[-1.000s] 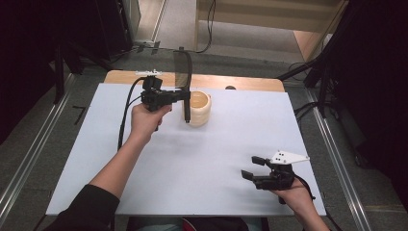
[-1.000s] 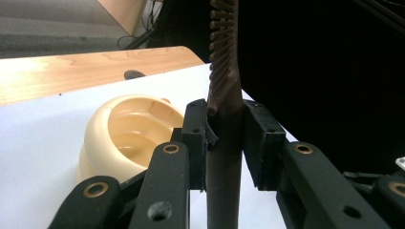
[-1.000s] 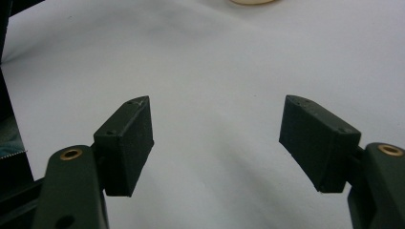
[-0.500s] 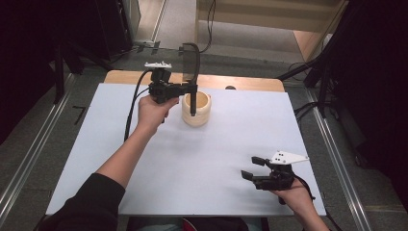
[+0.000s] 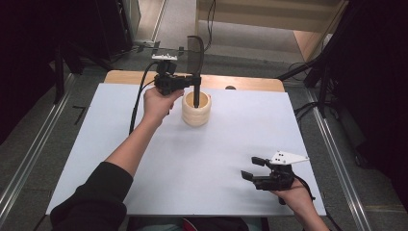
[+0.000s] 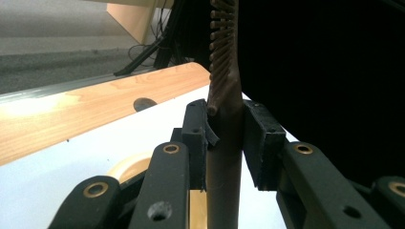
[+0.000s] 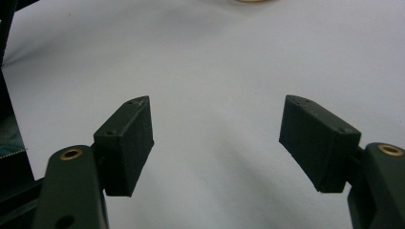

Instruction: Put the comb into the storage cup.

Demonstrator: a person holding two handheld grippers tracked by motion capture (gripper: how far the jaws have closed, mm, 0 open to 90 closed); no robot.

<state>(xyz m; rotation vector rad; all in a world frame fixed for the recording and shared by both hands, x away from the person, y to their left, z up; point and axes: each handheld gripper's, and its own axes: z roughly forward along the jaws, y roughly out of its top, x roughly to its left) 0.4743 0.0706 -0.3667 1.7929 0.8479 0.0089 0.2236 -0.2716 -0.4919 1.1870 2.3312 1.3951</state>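
Observation:
A dark comb (image 5: 195, 53) stands upright with its teeth end up and its handle reaching down into the mouth of a pale wooden cup (image 5: 196, 114) at the back middle of the white table (image 5: 226, 144). My left gripper (image 5: 194, 83) is shut on the comb's handle just above the cup's rim. In the left gripper view the comb (image 6: 224, 109) sits clamped between the pads (image 6: 196, 138), with the cup (image 6: 125, 168) below. My right gripper (image 5: 248, 168) rests near the table's front right, open with nothing between its jaws; it (image 7: 217, 138) looks over bare white table (image 7: 215, 57).
A wooden strip (image 5: 240, 83) with a small hole runs along the table's back edge. Metal rails (image 5: 33, 159) flank the table on both sides. Cables (image 5: 308, 108) lie on the floor at the right, and a cable (image 5: 137, 103) trails from my left gripper.
My left gripper has carried the comb to the right and a little up, from beside the cup to over it. The comb's lower end now stands inside the cup. The right gripper has not moved.

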